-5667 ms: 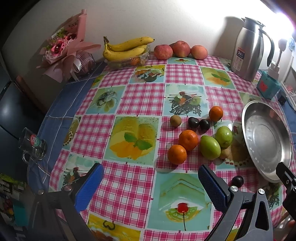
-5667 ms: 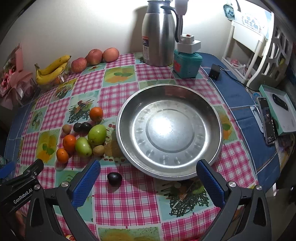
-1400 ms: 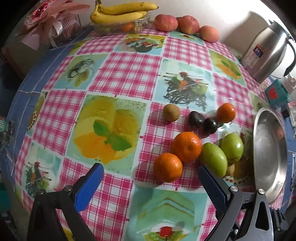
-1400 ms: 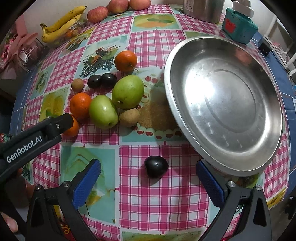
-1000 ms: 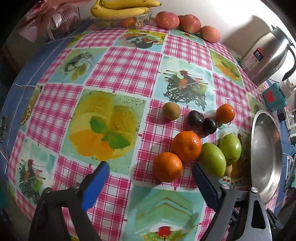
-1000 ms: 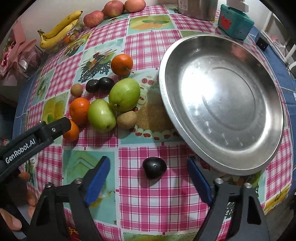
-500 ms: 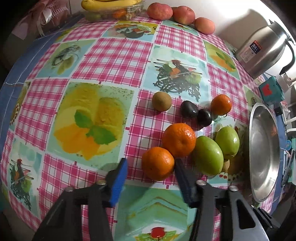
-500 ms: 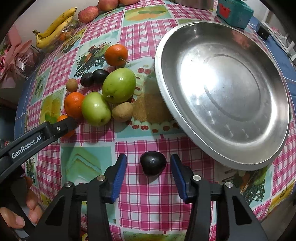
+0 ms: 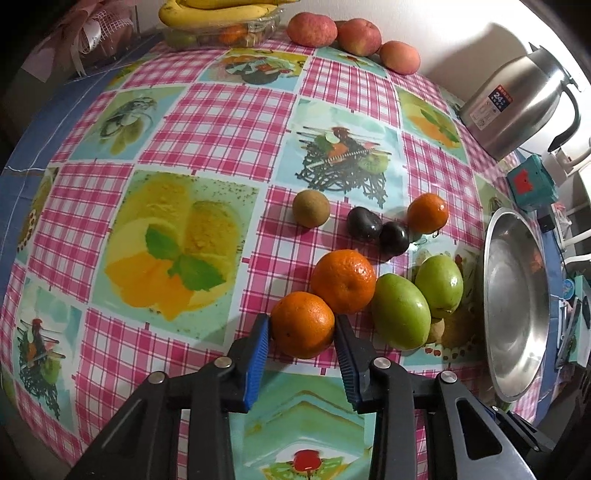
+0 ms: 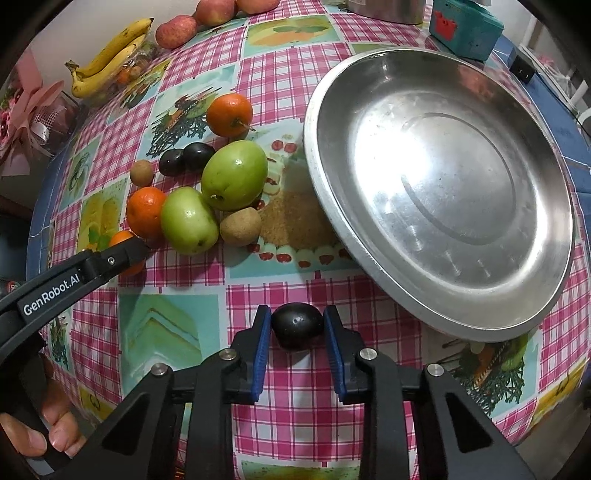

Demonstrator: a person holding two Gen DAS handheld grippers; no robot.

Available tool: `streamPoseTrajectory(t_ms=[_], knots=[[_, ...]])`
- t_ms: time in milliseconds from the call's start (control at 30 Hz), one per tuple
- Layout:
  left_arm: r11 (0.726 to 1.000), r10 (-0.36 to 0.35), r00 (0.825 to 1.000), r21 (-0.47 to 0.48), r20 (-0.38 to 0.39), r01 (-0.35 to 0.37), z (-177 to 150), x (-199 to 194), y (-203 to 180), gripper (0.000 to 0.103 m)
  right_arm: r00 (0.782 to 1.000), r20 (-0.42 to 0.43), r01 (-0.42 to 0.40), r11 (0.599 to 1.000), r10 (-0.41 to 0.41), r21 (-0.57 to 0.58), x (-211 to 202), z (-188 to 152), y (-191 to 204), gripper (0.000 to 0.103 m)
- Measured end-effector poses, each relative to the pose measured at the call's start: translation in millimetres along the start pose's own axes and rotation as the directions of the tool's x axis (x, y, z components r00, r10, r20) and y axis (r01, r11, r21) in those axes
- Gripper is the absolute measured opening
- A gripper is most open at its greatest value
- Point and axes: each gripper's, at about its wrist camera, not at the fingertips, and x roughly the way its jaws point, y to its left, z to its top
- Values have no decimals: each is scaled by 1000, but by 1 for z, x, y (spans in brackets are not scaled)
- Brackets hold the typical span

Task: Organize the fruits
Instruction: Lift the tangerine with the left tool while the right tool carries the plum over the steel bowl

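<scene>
A small orange [image 9: 303,323] sits on the chequered tablecloth between the blue pads of my left gripper [image 9: 301,332]. Its jaws are closing and both pads touch the orange's sides. A bigger orange [image 9: 343,280] and two green fruits [image 9: 400,317] lie right behind it. My right gripper [image 10: 297,328] points down at a lone dark plum [image 10: 297,325]; its jaws are closing and the pads press the plum from both sides. The steel plate [image 10: 443,184] lies empty just beyond, to the right. One left gripper finger [image 10: 122,253] shows in the right wrist view.
More fruit lies behind: a brown kiwi-like fruit [image 9: 311,208], two dark plums [image 9: 364,223], a small orange [image 9: 427,213]. Bananas [image 9: 218,11] and apples [image 9: 312,28] line the wall. A steel kettle [image 9: 513,107] and a teal box [image 10: 465,18] stand near the plate.
Both grippers went from wide open to closed in: the left pads now touch the small orange, the right pads touch the dark plum. Neither hand shifted much.
</scene>
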Motion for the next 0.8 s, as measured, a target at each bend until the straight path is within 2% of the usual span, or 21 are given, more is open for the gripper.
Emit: streamPoseTrajectory(t_ms=[367, 600, 800], knots=[[1000, -12, 993, -5, 119, 12, 4, -34, -3, 38, 987, 151, -43, 998, 47, -35, -42, 2, 14, 29], [1000, -28, 993, 8, 111, 27, 10, -43, -11, 38, 982, 190, -18, 1000, 17, 1, -57, 22, 9, 29], [998, -9, 993, 61, 114, 2, 21, -52, -35, 38, 973, 230, -5, 999, -8, 54, -70, 44, -1, 29]])
